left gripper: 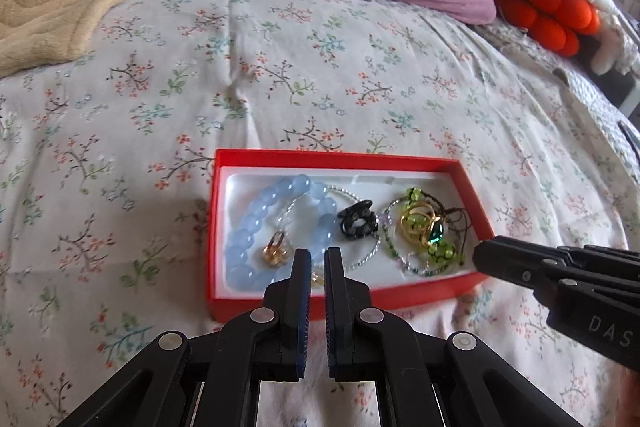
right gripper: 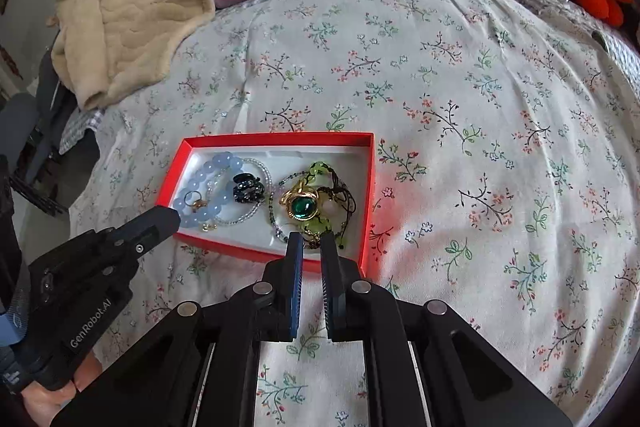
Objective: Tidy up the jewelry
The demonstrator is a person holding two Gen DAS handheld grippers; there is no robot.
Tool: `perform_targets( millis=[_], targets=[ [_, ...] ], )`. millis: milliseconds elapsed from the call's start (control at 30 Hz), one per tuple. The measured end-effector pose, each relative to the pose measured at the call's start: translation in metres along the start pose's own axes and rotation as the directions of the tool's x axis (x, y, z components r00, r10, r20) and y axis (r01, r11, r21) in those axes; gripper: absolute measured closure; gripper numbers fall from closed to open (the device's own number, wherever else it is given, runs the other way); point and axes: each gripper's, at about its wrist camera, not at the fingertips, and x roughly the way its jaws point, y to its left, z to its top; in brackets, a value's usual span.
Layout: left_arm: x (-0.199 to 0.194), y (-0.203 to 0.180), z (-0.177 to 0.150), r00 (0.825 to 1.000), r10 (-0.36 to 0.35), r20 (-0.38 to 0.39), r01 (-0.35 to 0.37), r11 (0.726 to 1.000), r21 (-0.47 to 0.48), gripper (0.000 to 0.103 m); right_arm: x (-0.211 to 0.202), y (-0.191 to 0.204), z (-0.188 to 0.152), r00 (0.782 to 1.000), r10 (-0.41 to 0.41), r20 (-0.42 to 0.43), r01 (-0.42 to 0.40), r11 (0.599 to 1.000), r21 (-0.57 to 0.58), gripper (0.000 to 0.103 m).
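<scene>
Left claw (left gripper: 318,254) closed, right claw (right gripper: 311,239) closed, both empty

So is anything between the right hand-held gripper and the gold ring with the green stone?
Nothing visible. The right hand-held gripper sits at the red box's near edge; the gold ring with the green stone lies uncovered atop green beads.

Only two printed marks can be read here. At the right edge of your left wrist view, the black plastic body of the right gripper (left gripper: 486,259) carries pale letters "DAS", cut off by the frame edge. At the lower left of your right wrist view, the black plastic body of the left gripper (right gripper: 170,221) bears "GenRobot.AI" in white, running up its side.
</scene>
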Motion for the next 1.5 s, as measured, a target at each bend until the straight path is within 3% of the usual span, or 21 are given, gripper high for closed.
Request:
perform_targets(
  millis=[300, 467, 633, 733, 800, 1233, 1433, 1500],
  targets=[
    [0.018, -0.009, 0.006, 1.000, 0.015, -0.015, -0.014, 1.000, 0.021, 0.097, 0.011, -0.007, 0.009, 1.000, 0.011, -0.006, -0.011, 1.000, 0.011, 0.092],
    [0.019, -0.014, 0.006, 0.999, 0.040, -0.010, -0.039, 0.998, 0.044, 0.071, 0.011, -0.010, 0.010, 1.000, 0.017, -0.007, -0.017, 1.000, 0.011, 0.092],
    [0.012, -0.016, 0.004, 0.997, 0.071, -0.002, -0.071, 0.996, 0.062, 0.052, 0.007, -0.011, 0.009, 1.000, 0.009, -0.012, -0.009, 1.000, 0.001, 0.092],
    [0.005, -0.015, 0.002, 0.996, 0.088, 0.002, -0.088, 0.994, 0.061, 0.039, 0.002, -0.010, 0.007, 1.000, 0.007, -0.008, -0.007, 1.000, -0.006, 0.080],
    [-0.001, -0.015, -0.001, 0.994, 0.108, 0.007, -0.108, 0.992, 0.063, 0.033, -0.002, -0.009, 0.005, 1.000, 0.007, -0.001, -0.007, 1.000, -0.006, 0.065],
    [-0.031, -0.014, -0.028, 0.973, 0.229, -0.035, -0.228, 0.973, 0.029, 0.009, -0.033, -0.008, -0.024, 0.998, -0.062, -0.006, 0.062, 0.998, -0.029, 0.046],
    [-0.042, -0.007, -0.045, 0.947, 0.309, -0.093, -0.310, 0.951, -0.005, 0.001, -0.042, -0.004, -0.039, 0.993, -0.120, -0.021, 0.119, 0.992, -0.040, 0.031],
    [-0.044, -0.004, -0.052, 0.939, 0.322, -0.122, -0.327, 0.945, -0.019, 0.001, -0.045, -0.001, -0.044, 0.990, -0.139, -0.025, 0.138, 0.989, -0.044, 0.019]
  ],
)
